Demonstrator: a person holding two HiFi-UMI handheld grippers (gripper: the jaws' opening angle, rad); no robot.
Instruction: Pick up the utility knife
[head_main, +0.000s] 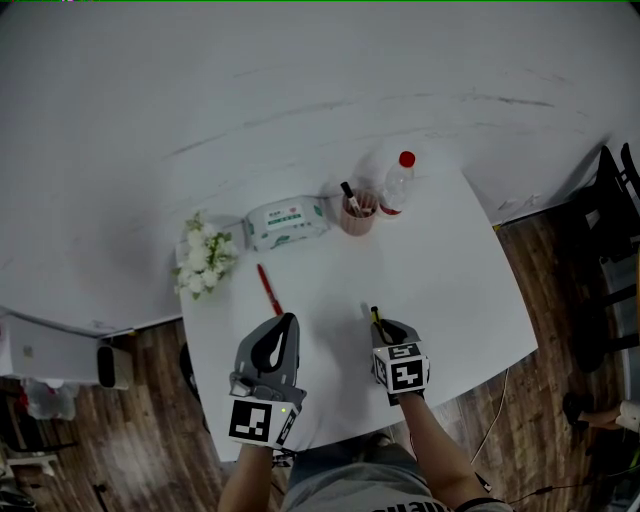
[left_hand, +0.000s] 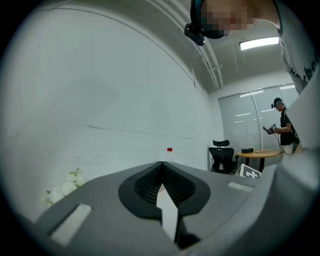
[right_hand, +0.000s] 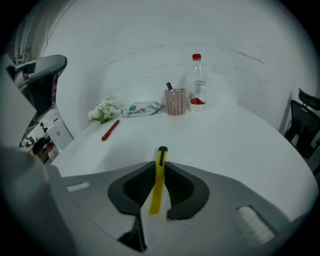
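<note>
The yellow utility knife (right_hand: 159, 175) with a black tip stands between the pads of my right gripper (right_hand: 160, 162), which is shut on it; the knife's tip pokes out beyond the jaws. In the head view the knife (head_main: 376, 316) shows just ahead of the right gripper (head_main: 385, 330), low over the white table (head_main: 450, 280) near its front edge. My left gripper (head_main: 283, 325) hovers to the left of it, level, with its jaws shut on nothing (left_hand: 161, 167).
A red pen (head_main: 269, 289) lies on the table ahead of the left gripper. Along the wall stand white flowers (head_main: 205, 256), a wipes pack (head_main: 286, 222), a pen cup (head_main: 357, 214) and a red-capped bottle (head_main: 398, 182).
</note>
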